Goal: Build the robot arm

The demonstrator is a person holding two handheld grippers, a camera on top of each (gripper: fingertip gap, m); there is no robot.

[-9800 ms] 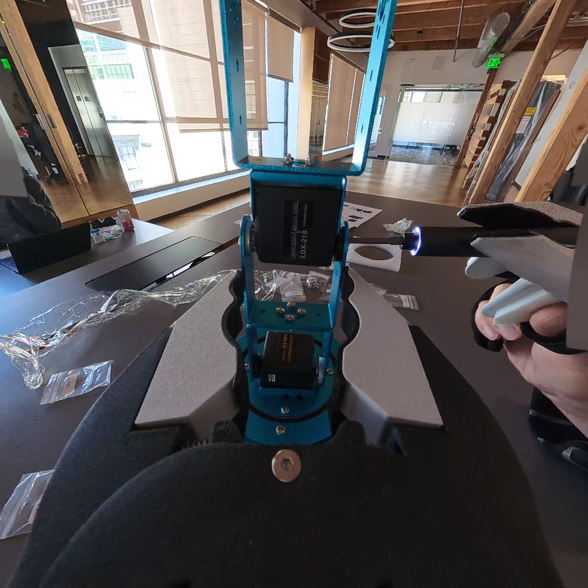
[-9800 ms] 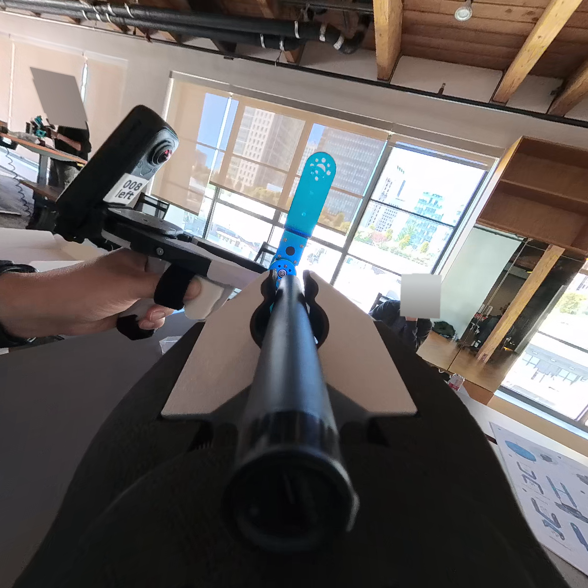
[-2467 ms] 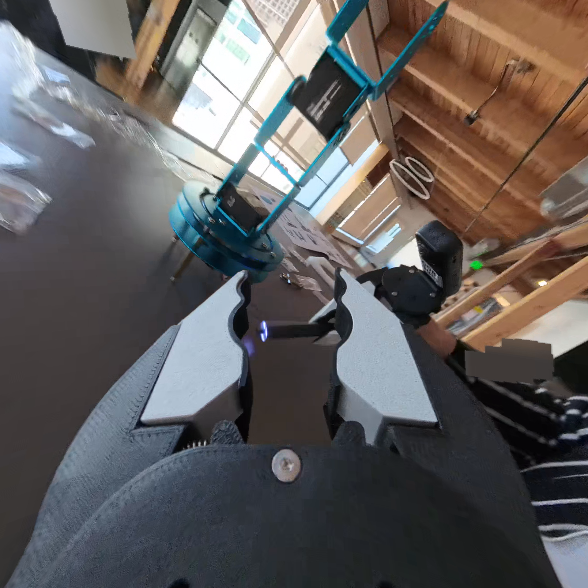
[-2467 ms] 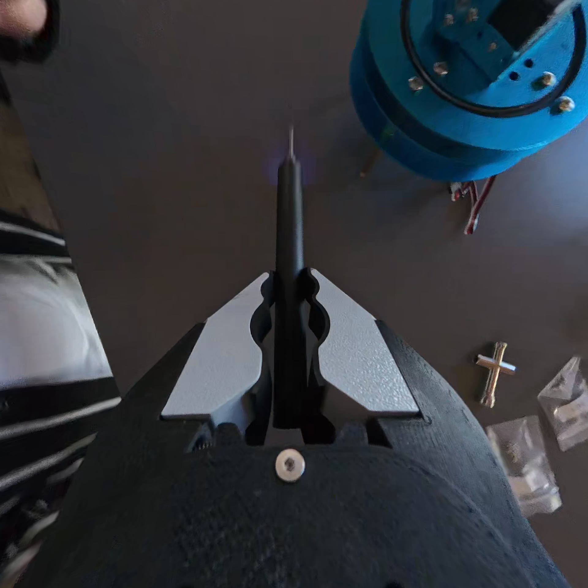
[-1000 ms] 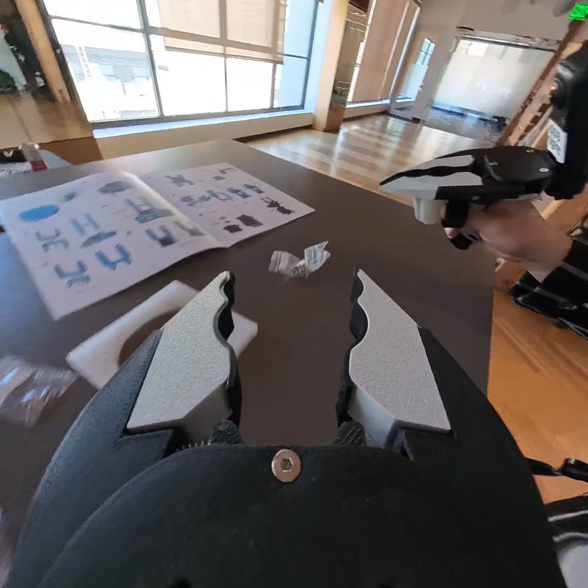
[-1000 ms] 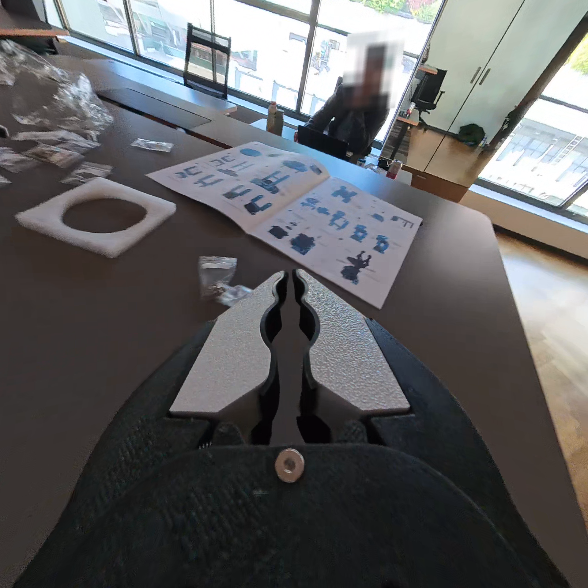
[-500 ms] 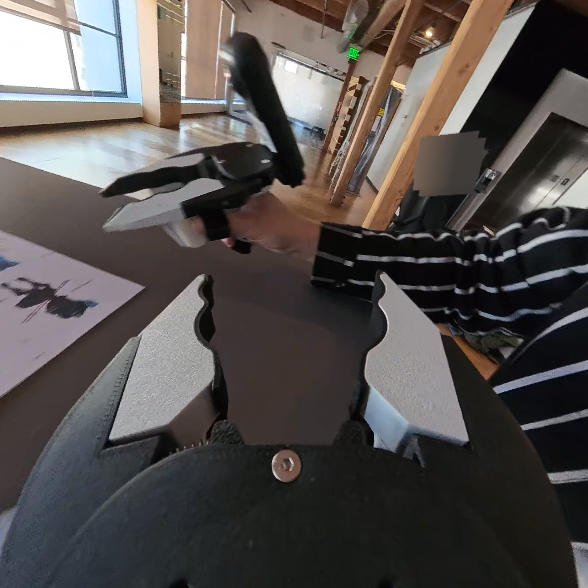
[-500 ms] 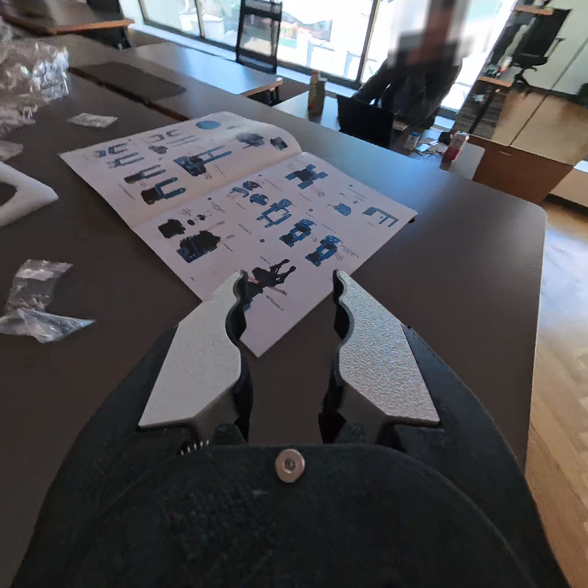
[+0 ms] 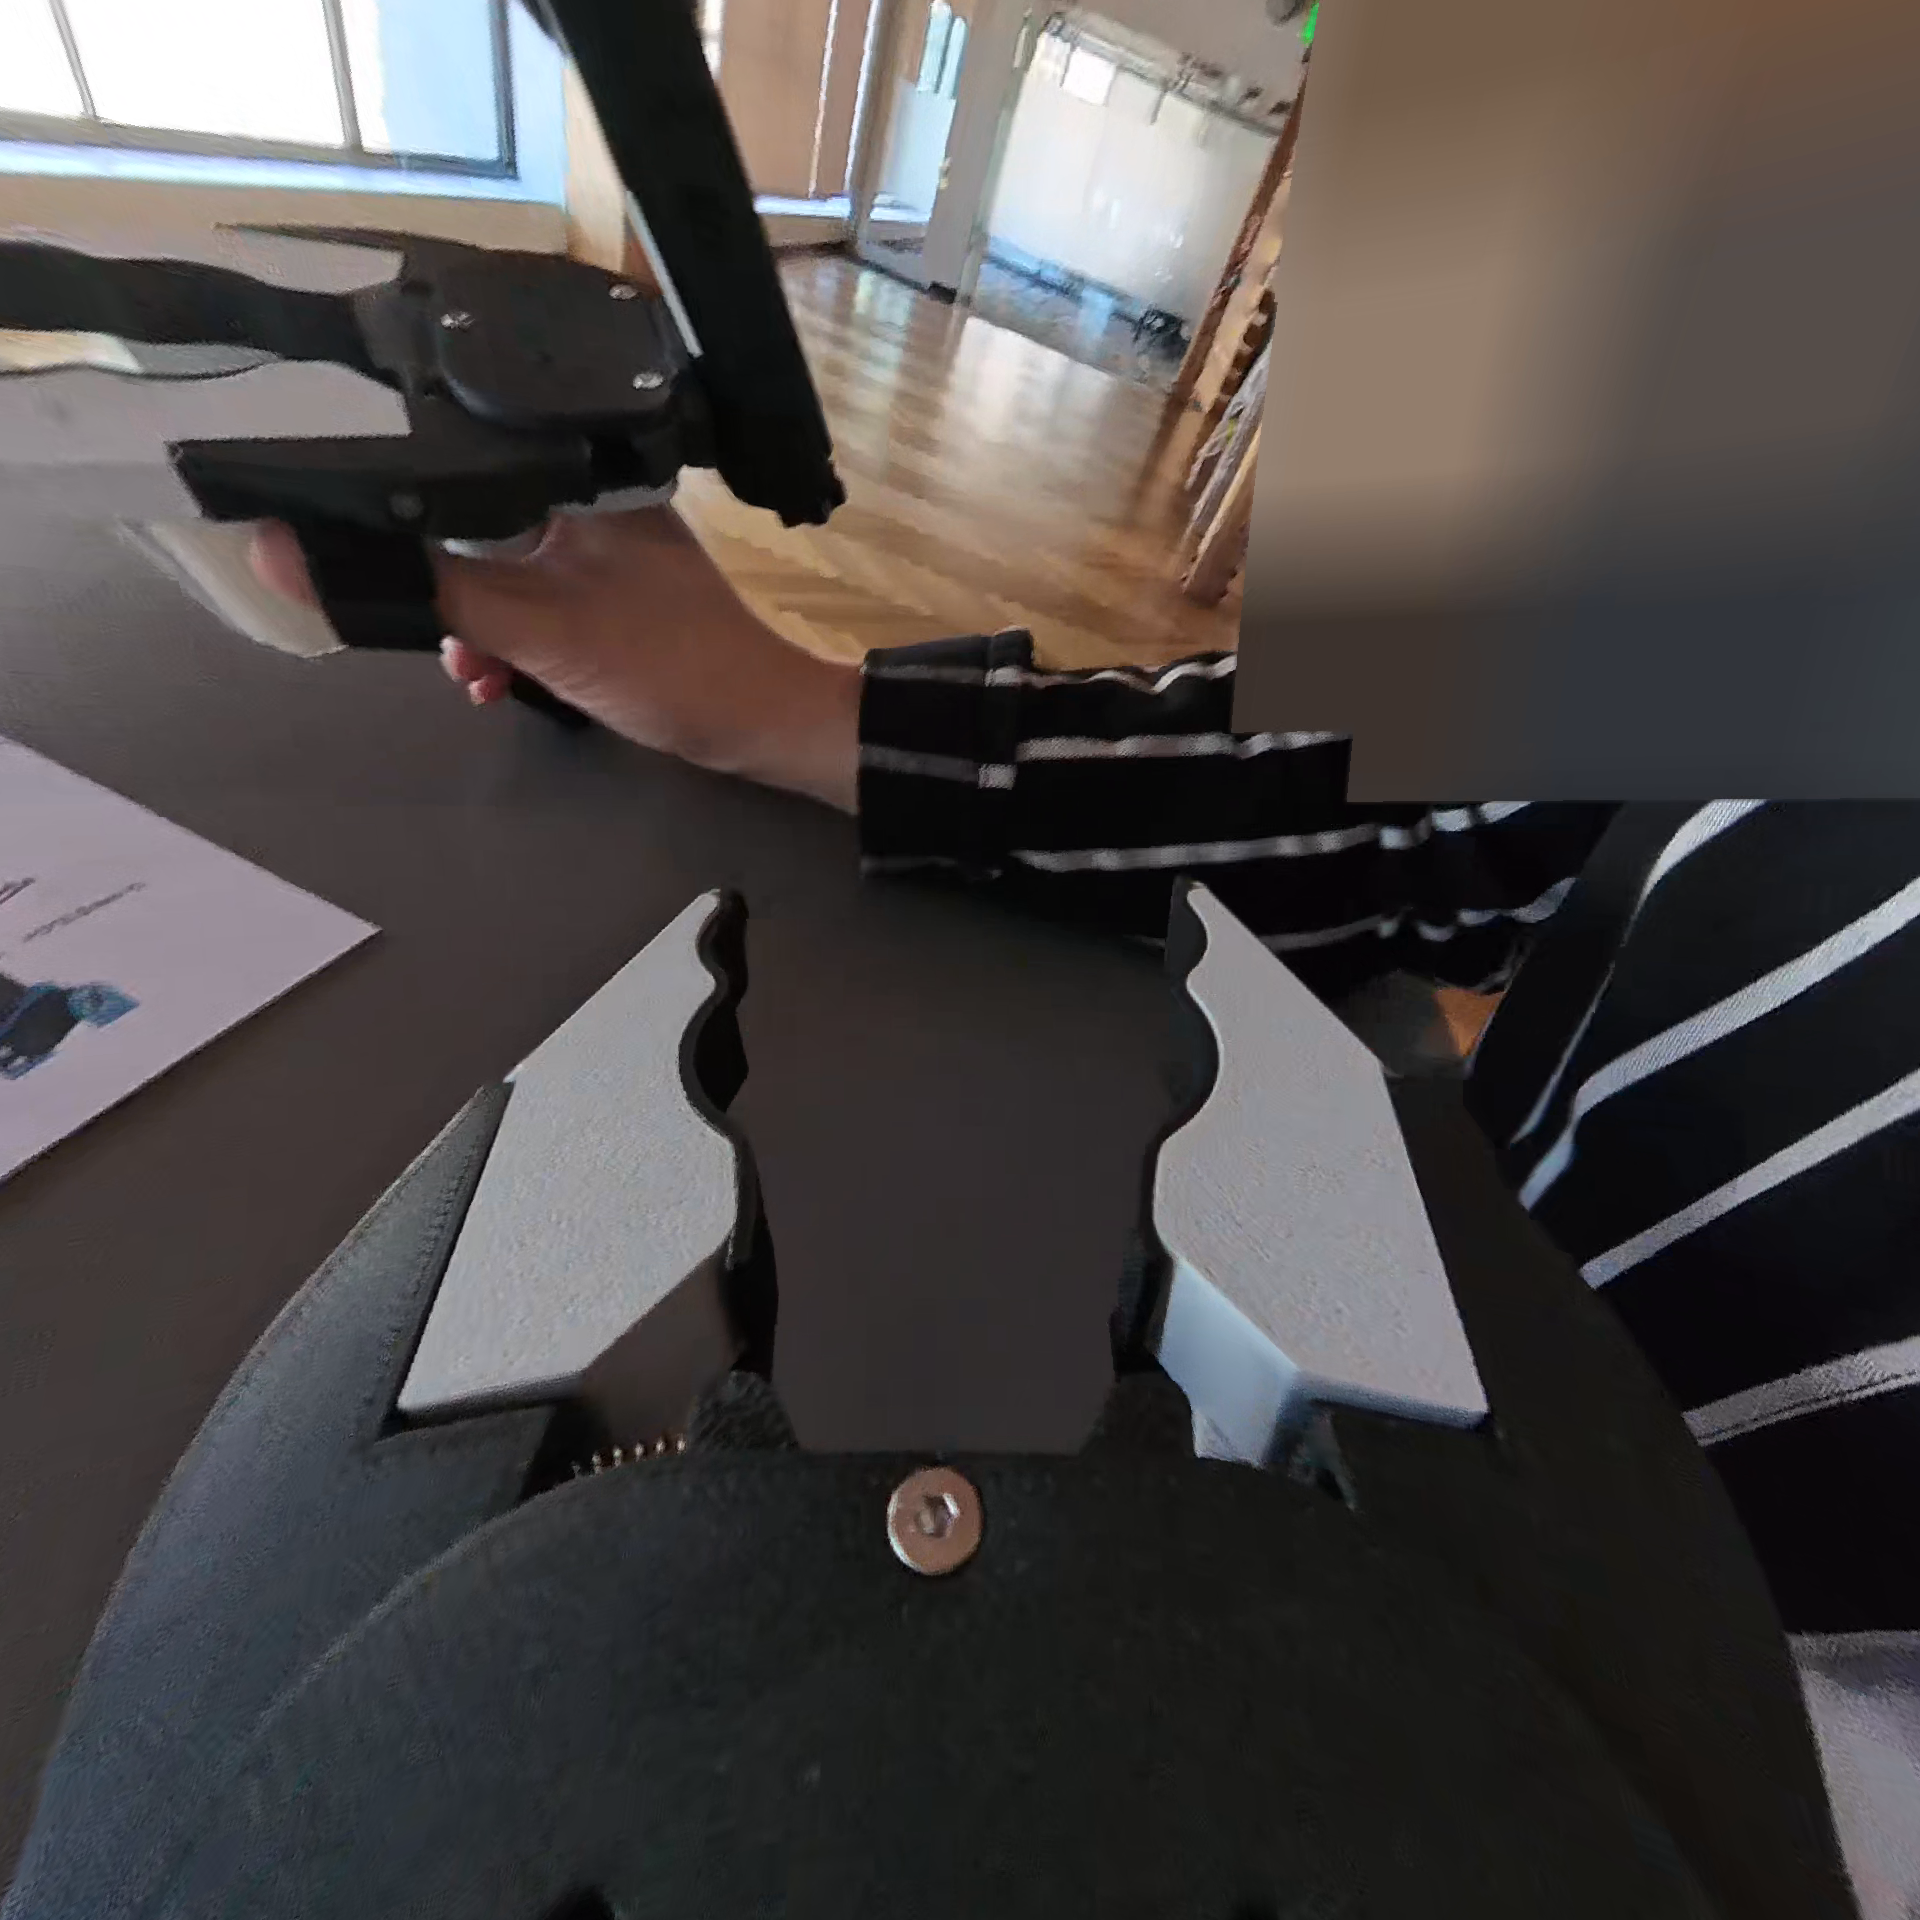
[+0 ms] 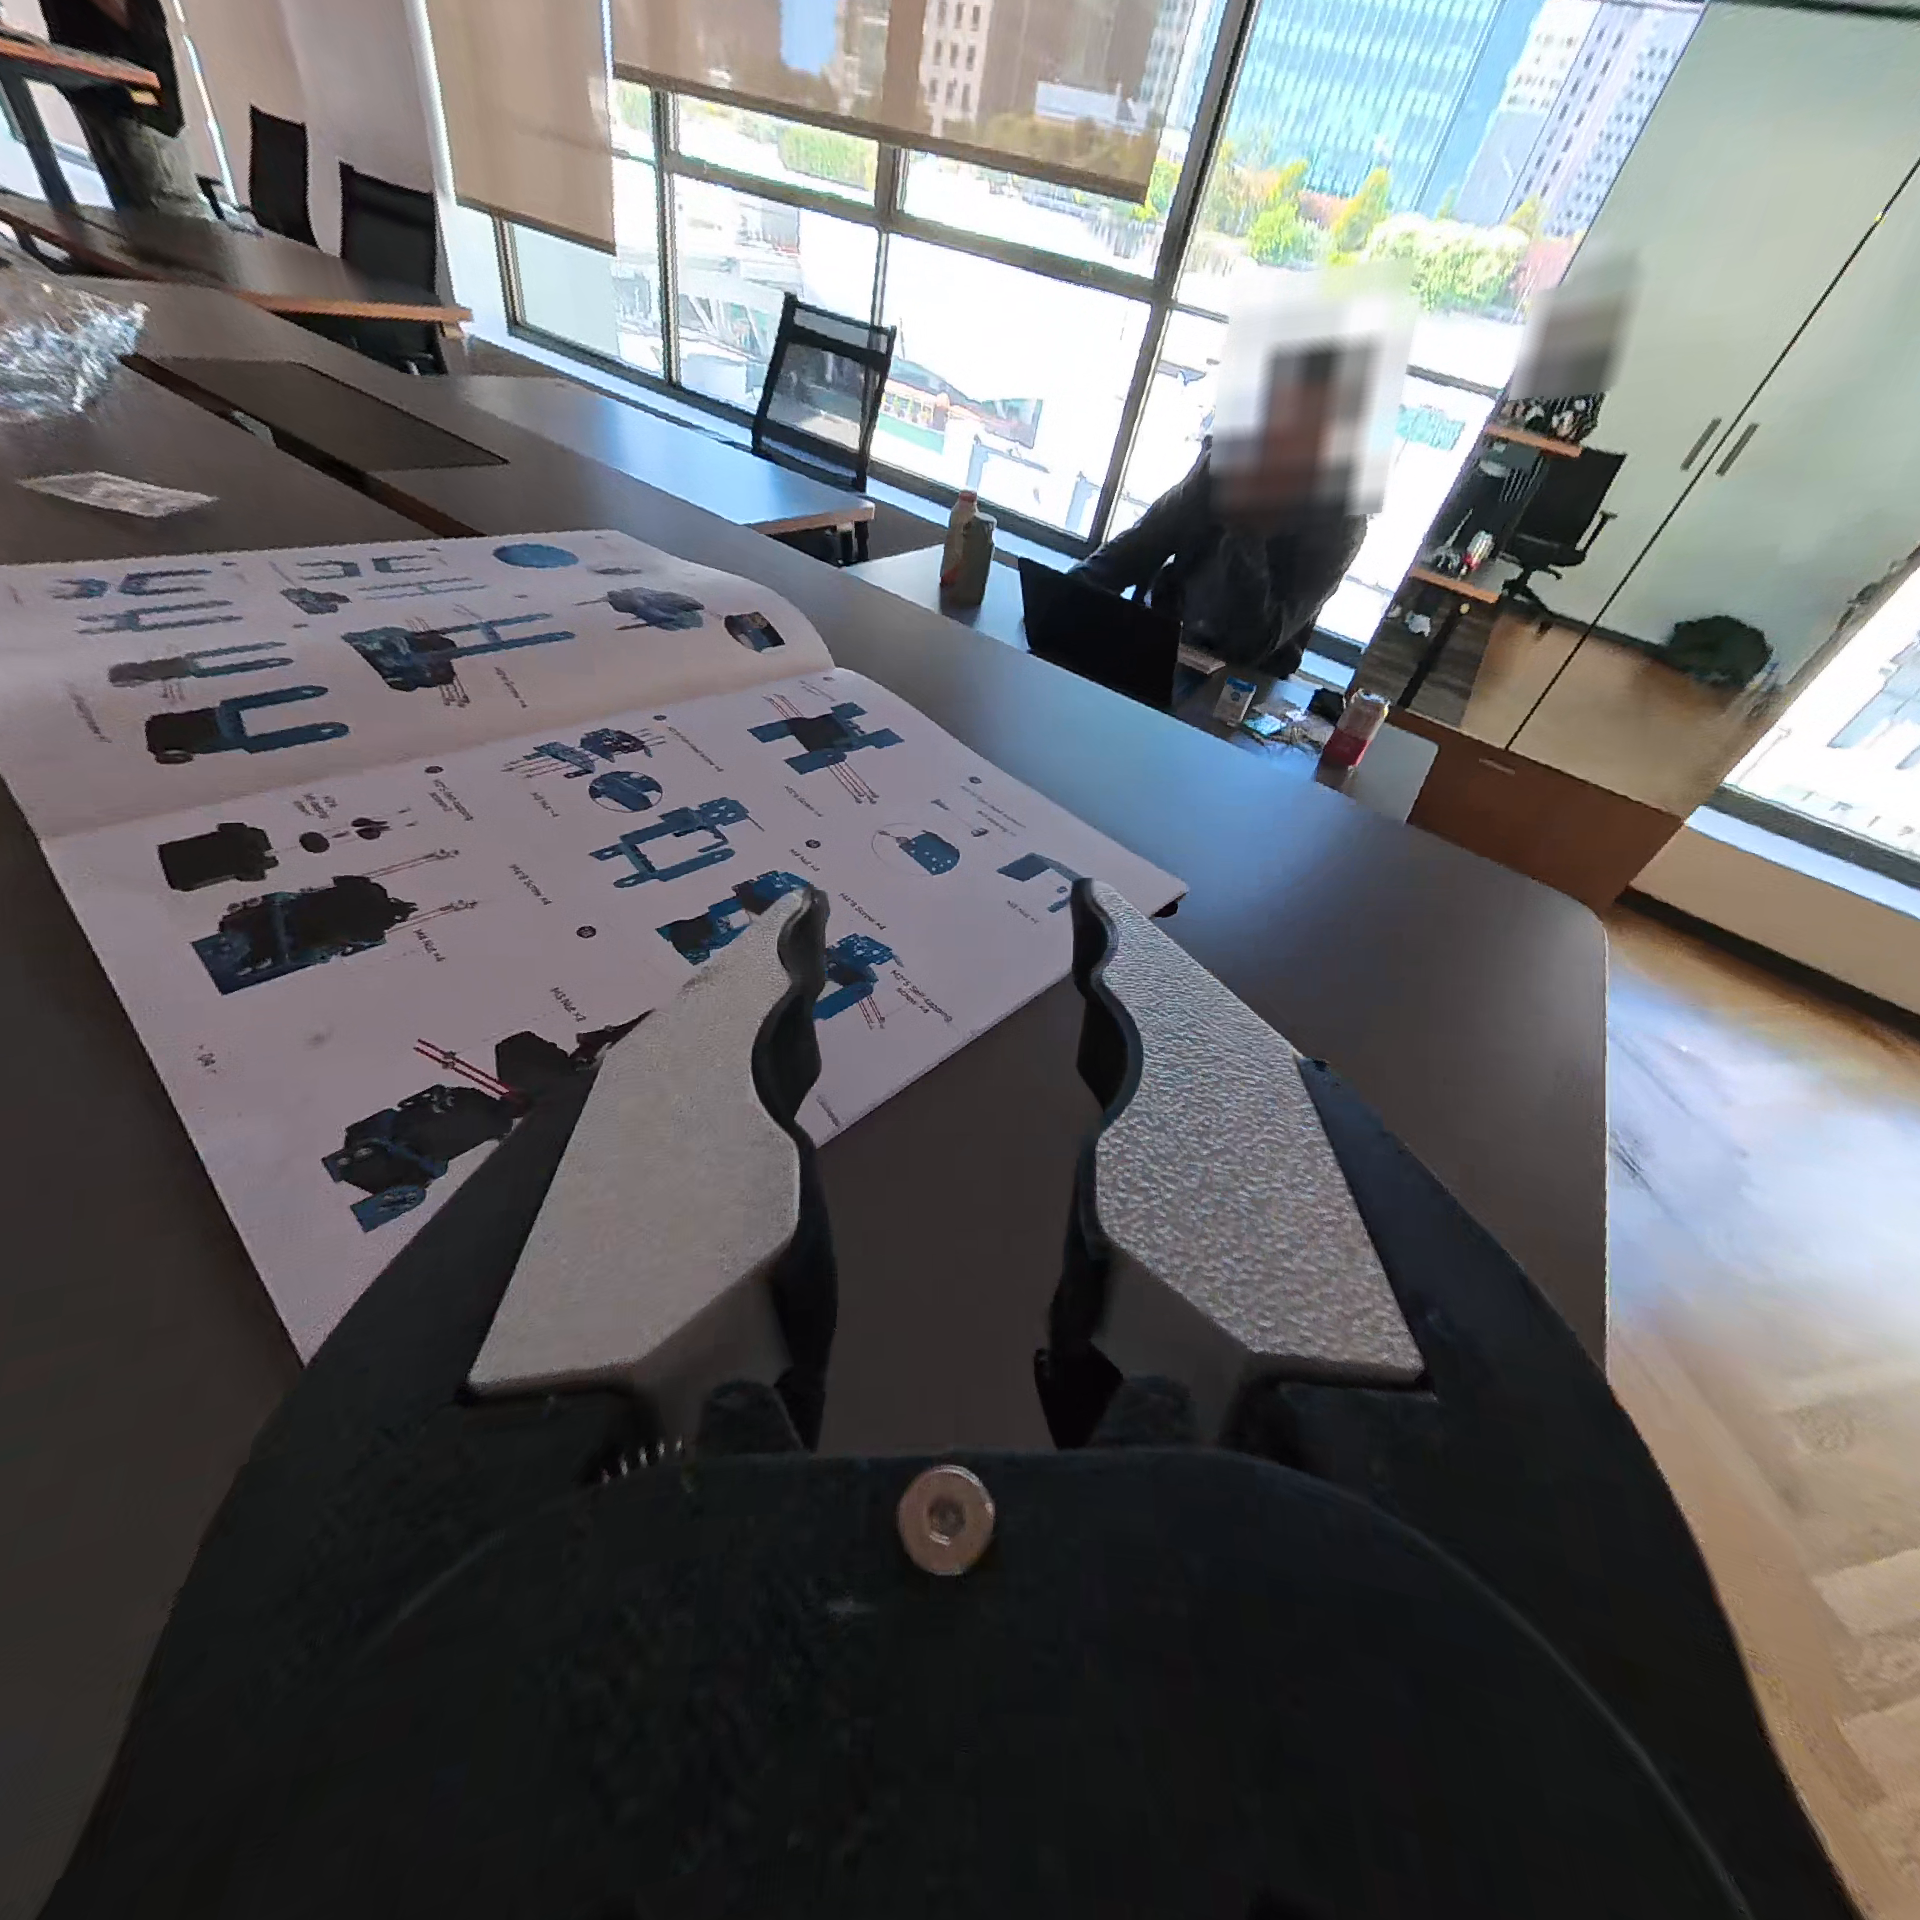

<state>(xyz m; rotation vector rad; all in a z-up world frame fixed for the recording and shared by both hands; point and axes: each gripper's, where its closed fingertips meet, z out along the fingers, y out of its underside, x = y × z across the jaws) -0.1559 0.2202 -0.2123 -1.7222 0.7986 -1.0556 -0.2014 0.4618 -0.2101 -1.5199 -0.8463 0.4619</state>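
Observation:
My left gripper [image 9: 956, 914] is open and empty, low over the dark table [image 9: 582, 852]. Ahead of it a hand [image 9: 644, 644] in a striped sleeve [image 9: 1091, 790] holds the other gripper's black body [image 9: 488, 384], whose fingertips run off the left edge. A corner of the open booklet [image 9: 135, 966] lies at the left. My right gripper [image 10: 945, 904] is open and empty, just above the table with its left finger [image 10: 686, 1132] over the near corner of the open instruction booklet [image 10: 447, 831], which is white with blue and black part drawings.
The table's far right edge [image 10: 1590, 1039] drops to a wooden floor [image 10: 1756, 1195]. A seated person [image 10: 1236, 561] with a laptop is at a farther desk with a bottle [image 10: 966, 545]. Crumpled clear plastic [image 10: 62, 338] and a small bag [image 10: 114, 494] lie far left.
The blue bracket assembly and the screwdriver held earlier are gone from both grippers. Both have swung to the table's booklet end; the right jaws have opened from shut, the left jaws have widened.

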